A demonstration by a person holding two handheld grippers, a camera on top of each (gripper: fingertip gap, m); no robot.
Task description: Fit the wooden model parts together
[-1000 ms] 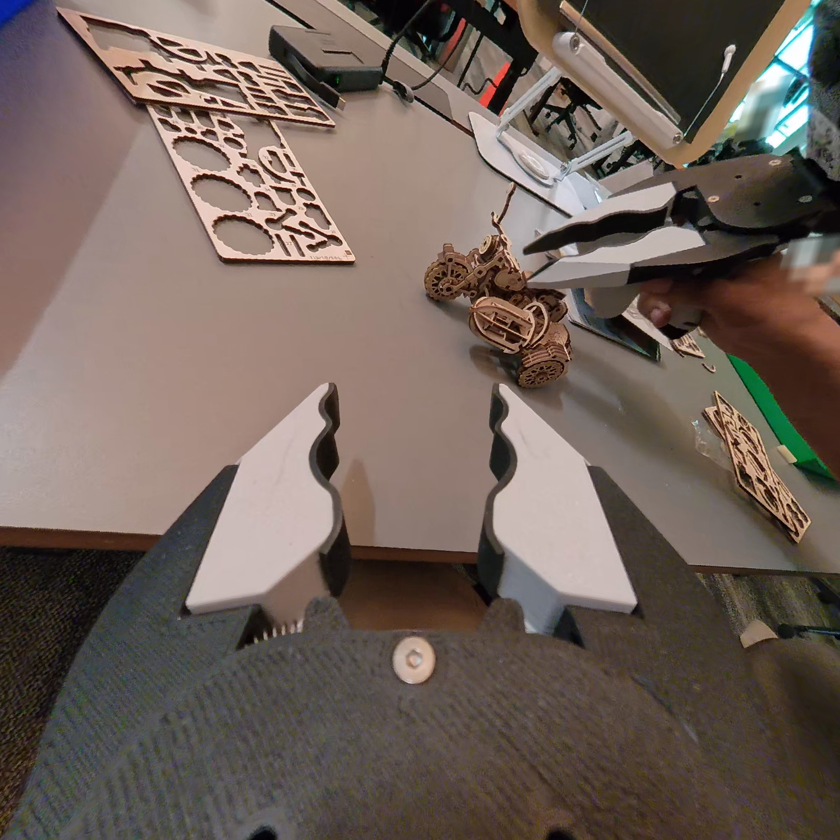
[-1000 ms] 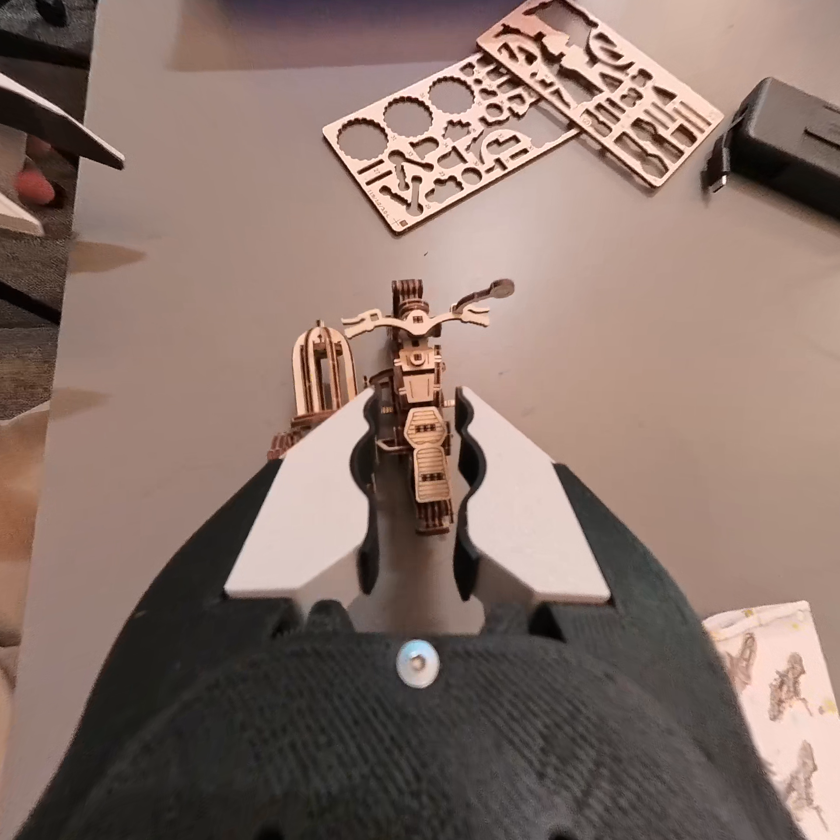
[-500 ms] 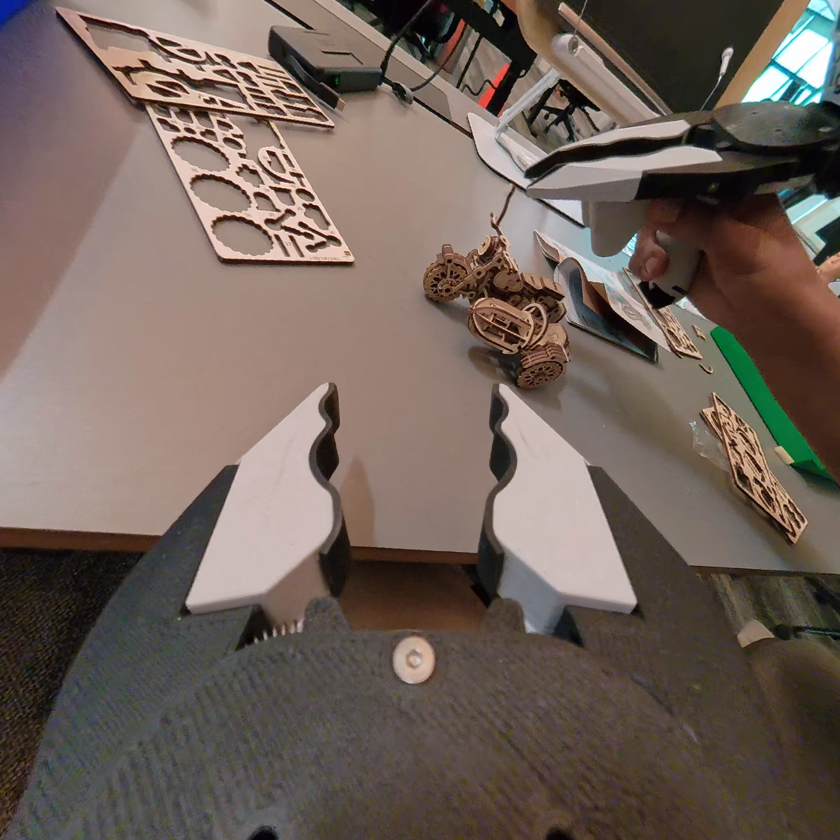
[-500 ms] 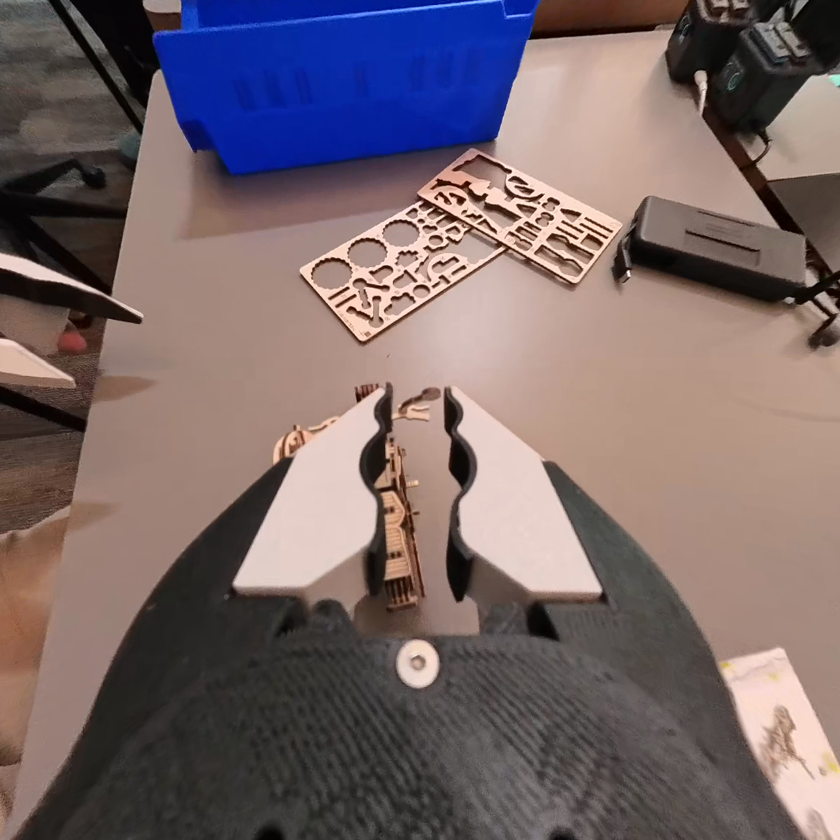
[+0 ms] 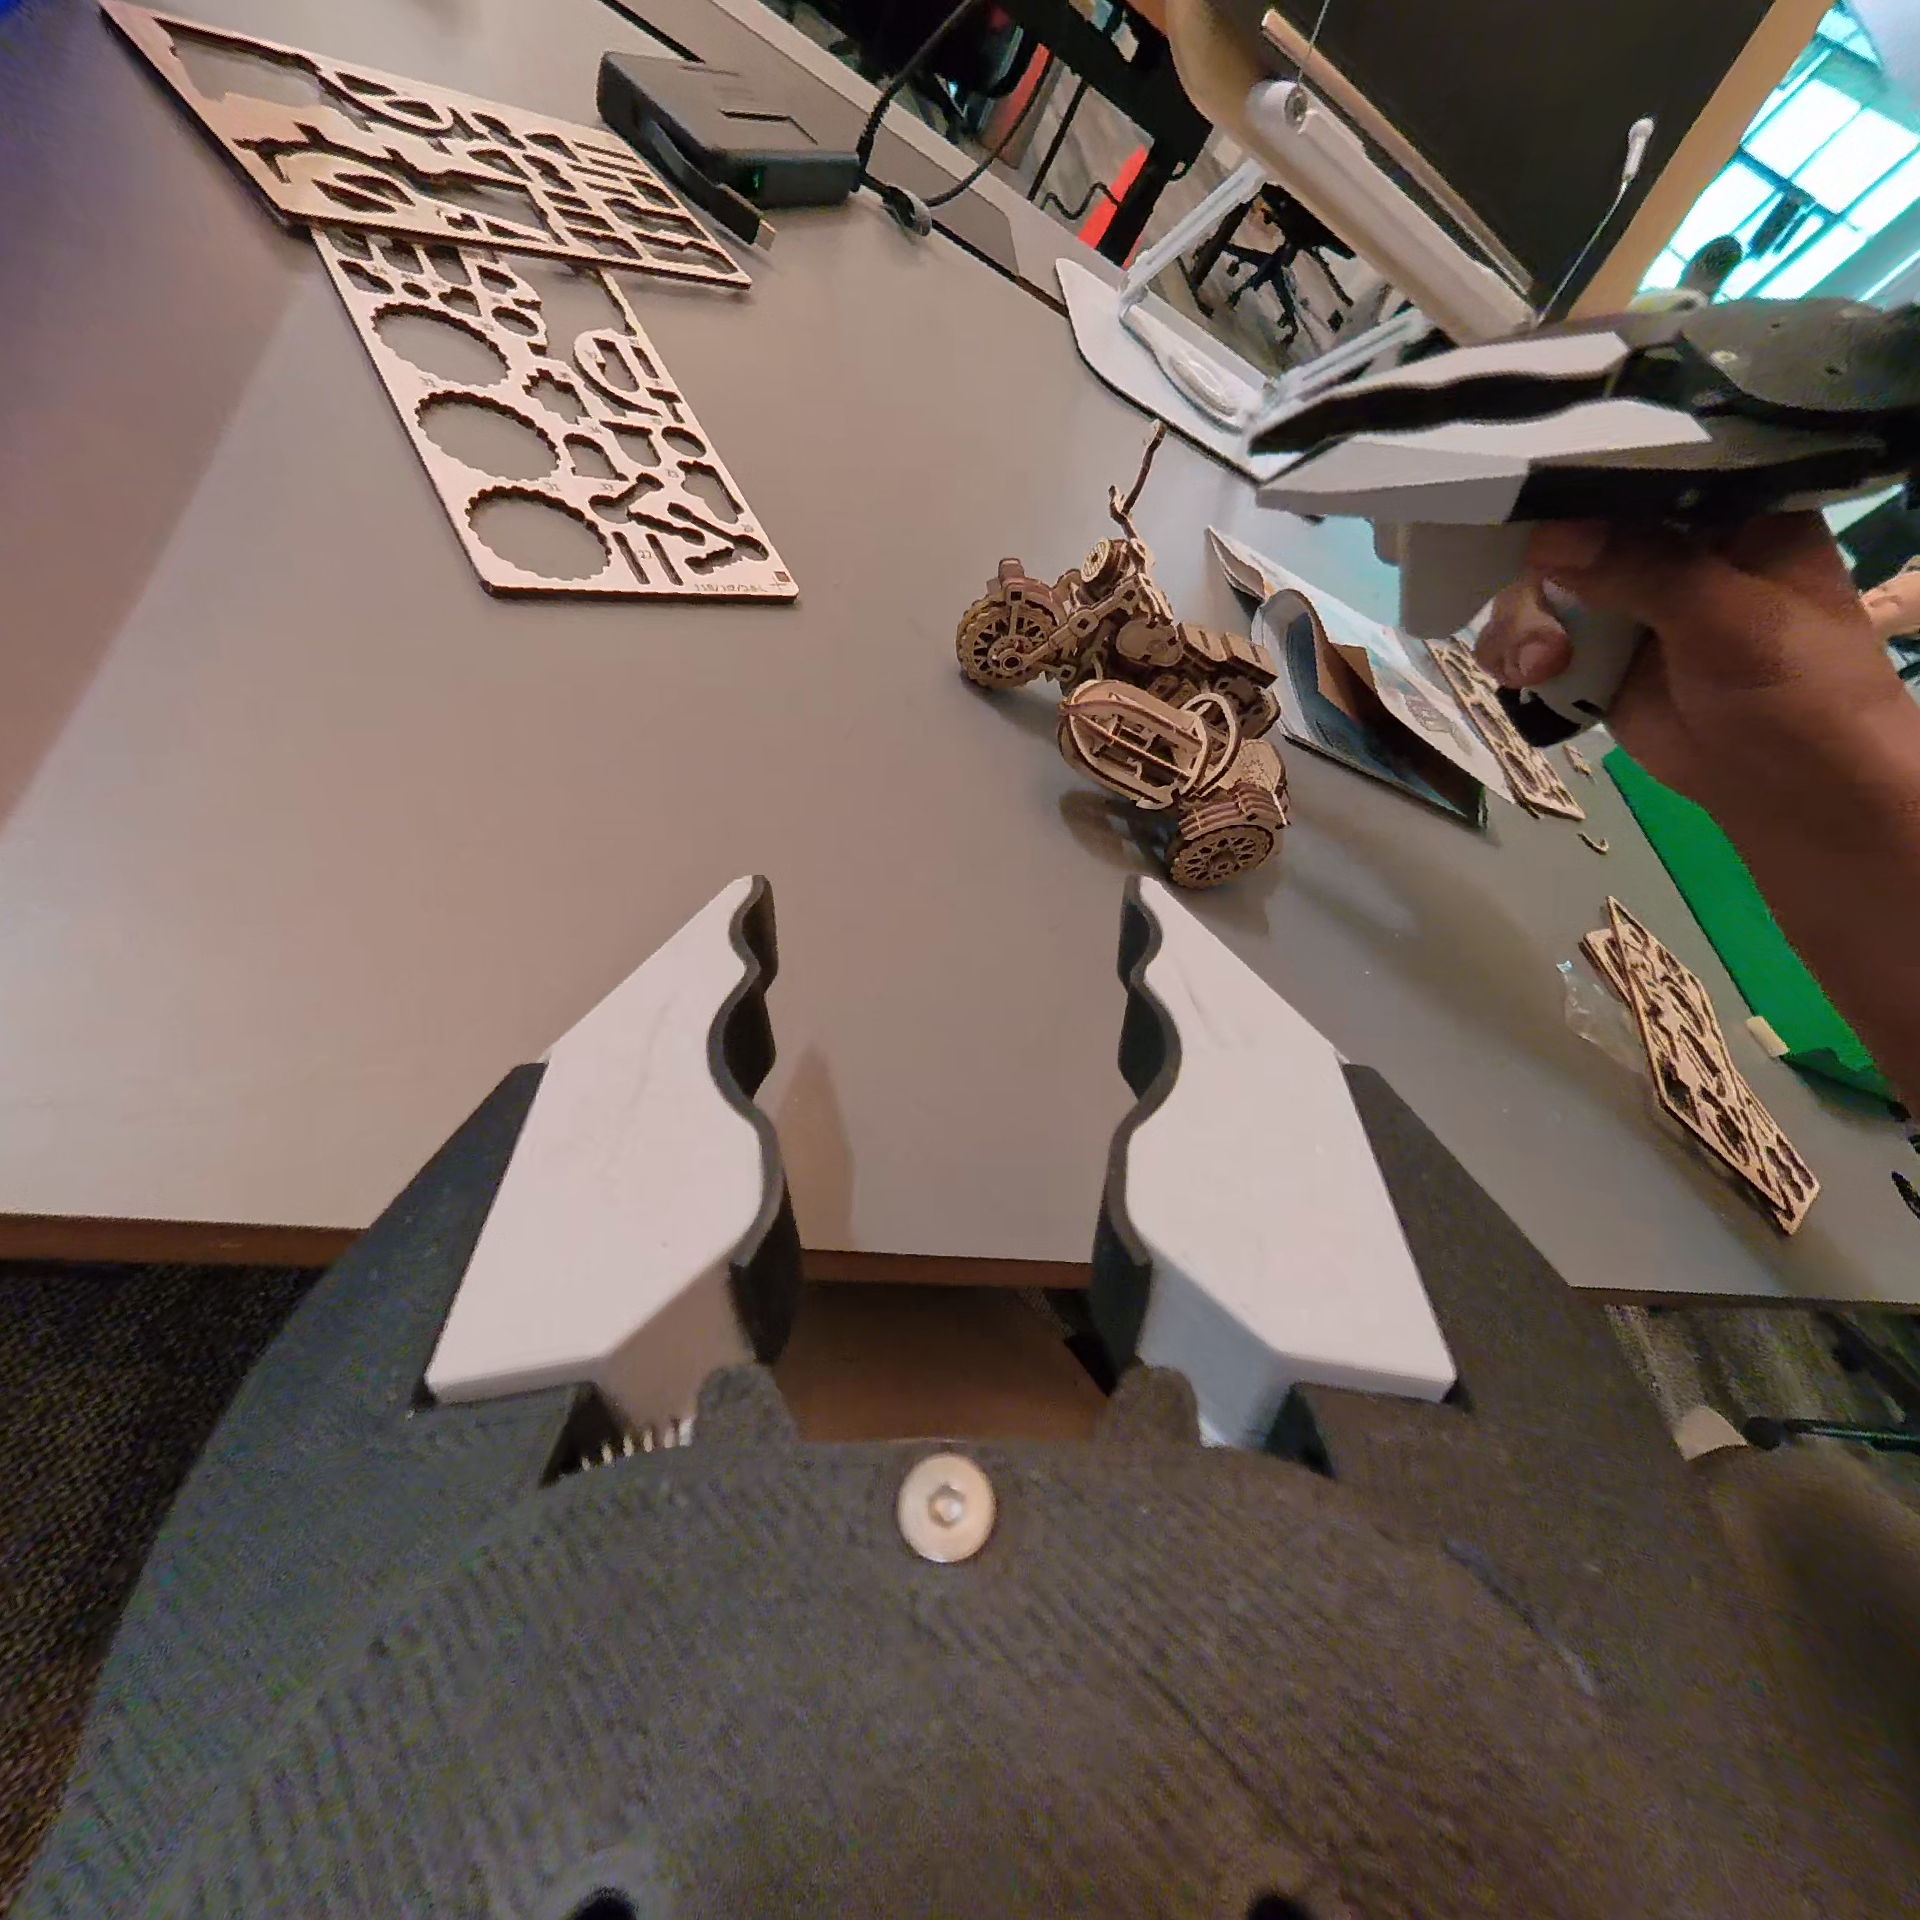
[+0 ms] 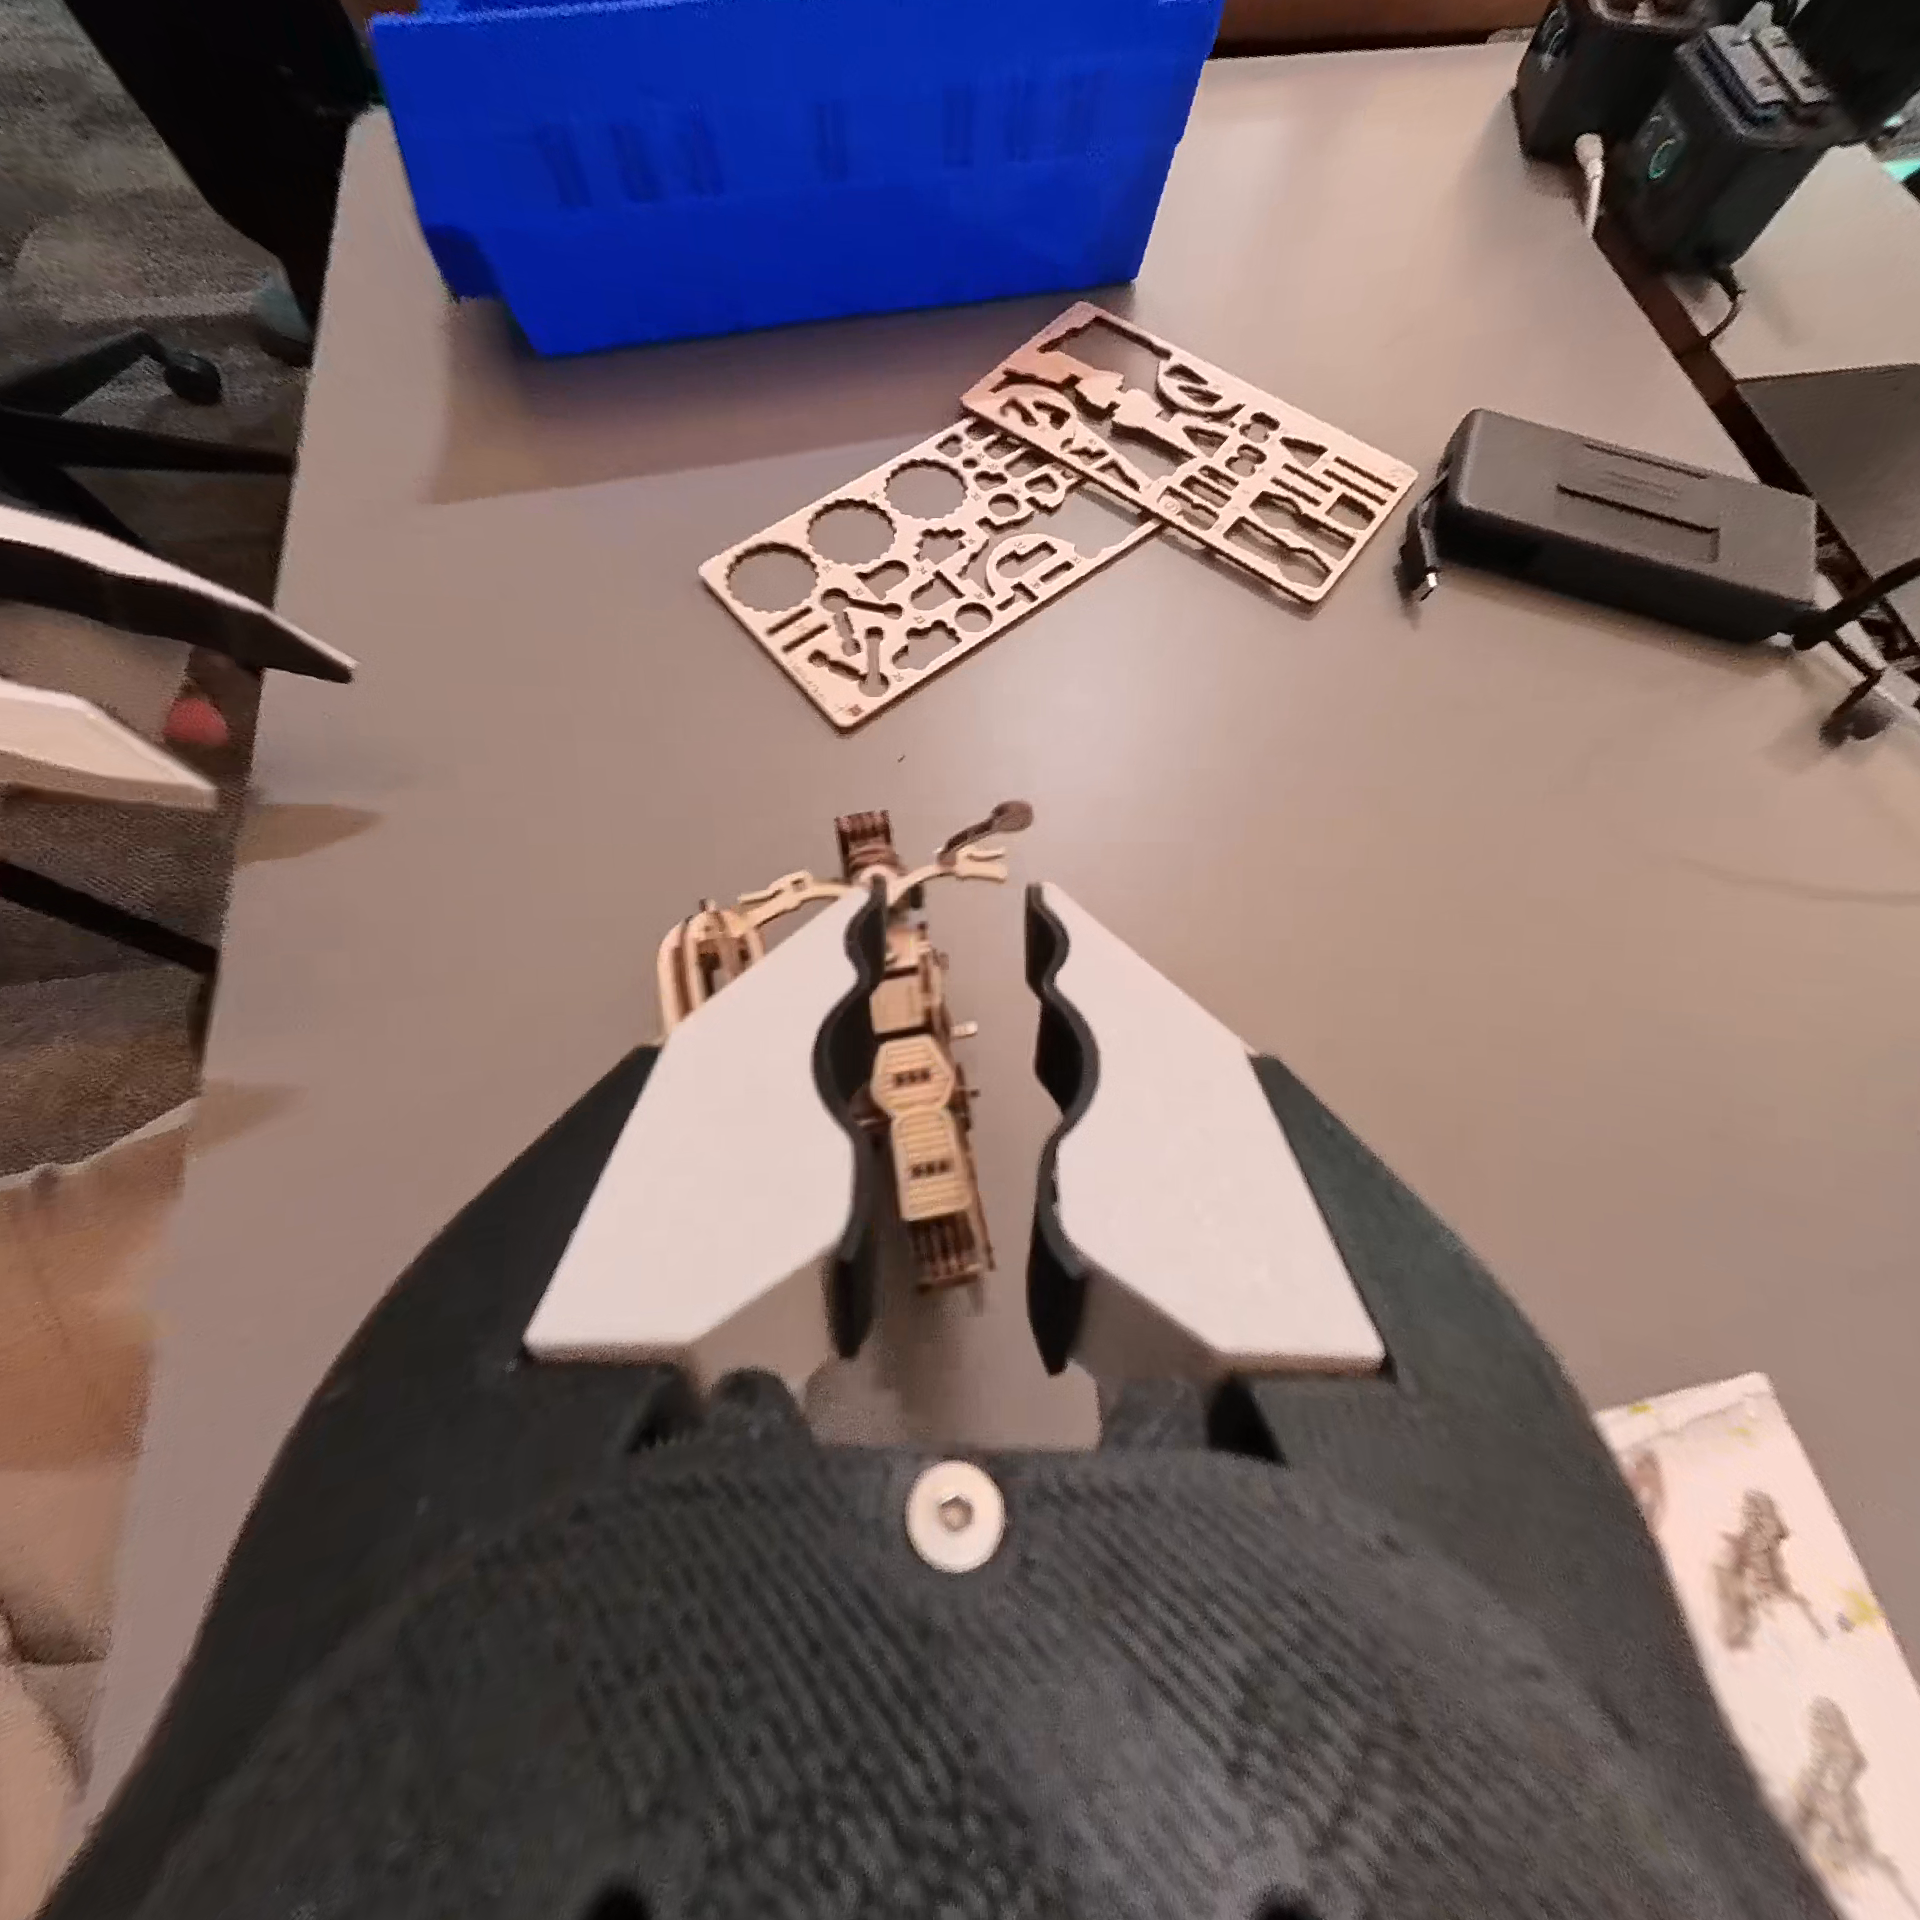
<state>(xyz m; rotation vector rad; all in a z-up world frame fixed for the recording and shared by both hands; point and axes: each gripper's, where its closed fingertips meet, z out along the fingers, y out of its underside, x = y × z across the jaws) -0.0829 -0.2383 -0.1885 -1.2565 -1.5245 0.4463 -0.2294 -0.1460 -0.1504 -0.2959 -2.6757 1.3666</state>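
Note:
A wooden motorbike model [image 5: 1112, 665] with a sidecar [image 5: 1143, 743] stands on the grey table [image 5: 520, 935]. My left gripper [image 5: 945, 904] is open and empty, low over the table's near edge, short of the model. My right gripper [image 6: 945, 904] is open and empty, held in the air above and behind the model; it also shows in the left wrist view [image 5: 1268, 457]. In the right wrist view the motorbike [image 6: 920, 1122] shows between the jaws, below them, with the sidecar [image 6: 707, 956] to its left. The left gripper [image 6: 156, 675] shows at the left edge there.
Two punched-out wooden sheets [image 5: 561, 416] [image 6: 935, 582] lie at the far side, next to a black box with a cable [image 5: 727, 135] [image 6: 1621, 551]. A blue bin [image 6: 790, 156] stands beyond. A booklet [image 5: 1351, 686], stacked part sheets [image 5: 1704, 1081] and a green mat [image 5: 1704, 914] lie right.
My right gripper lifted off from around the motorbike and tilted up, bringing the blue bin into view. The model stayed on the table. My left gripper has not moved.

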